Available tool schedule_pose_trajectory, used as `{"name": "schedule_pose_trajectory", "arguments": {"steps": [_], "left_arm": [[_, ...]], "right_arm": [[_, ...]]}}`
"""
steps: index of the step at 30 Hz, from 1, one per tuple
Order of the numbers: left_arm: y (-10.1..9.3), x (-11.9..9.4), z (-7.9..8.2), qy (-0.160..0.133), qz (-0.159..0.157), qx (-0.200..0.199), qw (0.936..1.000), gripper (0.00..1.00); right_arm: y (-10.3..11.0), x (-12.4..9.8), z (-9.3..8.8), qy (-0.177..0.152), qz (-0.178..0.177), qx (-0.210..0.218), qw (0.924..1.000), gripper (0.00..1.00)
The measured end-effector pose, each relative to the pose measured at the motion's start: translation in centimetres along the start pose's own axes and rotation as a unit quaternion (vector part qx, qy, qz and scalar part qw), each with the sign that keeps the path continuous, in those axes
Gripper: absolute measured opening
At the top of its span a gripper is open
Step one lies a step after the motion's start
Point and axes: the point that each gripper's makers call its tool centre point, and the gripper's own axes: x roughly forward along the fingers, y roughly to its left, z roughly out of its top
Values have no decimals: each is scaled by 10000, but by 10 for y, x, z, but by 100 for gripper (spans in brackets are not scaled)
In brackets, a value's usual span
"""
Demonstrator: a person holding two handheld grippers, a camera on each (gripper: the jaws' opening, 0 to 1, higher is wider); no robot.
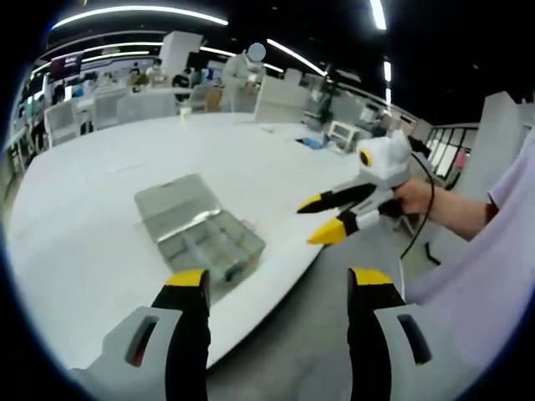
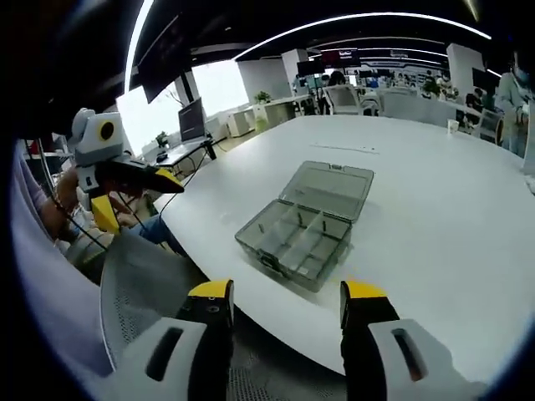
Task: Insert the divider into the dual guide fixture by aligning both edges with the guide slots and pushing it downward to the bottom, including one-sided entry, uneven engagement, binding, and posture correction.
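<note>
Bare worktop (image 2: 435,192) lies open on every side of the open compartment box (image 2: 305,225), which sits near the edge; its raised lid (image 2: 330,188) blocks the far side.

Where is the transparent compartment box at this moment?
The box lies open on the white table near its edge, ahead of the right gripper in the right gripper view.

Both grippers (image 1: 278,280) (image 2: 287,294) agape (held aloft)
</note>
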Motion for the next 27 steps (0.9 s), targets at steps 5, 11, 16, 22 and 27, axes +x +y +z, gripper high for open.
{"name": "schedule_pose_trajectory", "arguments": {"steps": [5,11,16,22,27], "left_arm": [[-2,2,-1,30,-28,24,10000,65],[-7,5,0,9,-71,29,10000,65],[-14,7,2,-21,-155,69,9999,65],[-17,7,8,-84,-222,115,9997,65],[-21,8,14,-133,-315,162,9993,65]], "right_arm": [[-10,-9,-4,-55,-171,106,9998,47],[-15,-18,-7,-89,-282,174,9994,47],[-29,-28,-12,-52,-460,228,9987,47],[-52,-39,-20,-19,-721,445,9964,46],[-69,-46,-23,-57,-912,635,9938,45]]}}
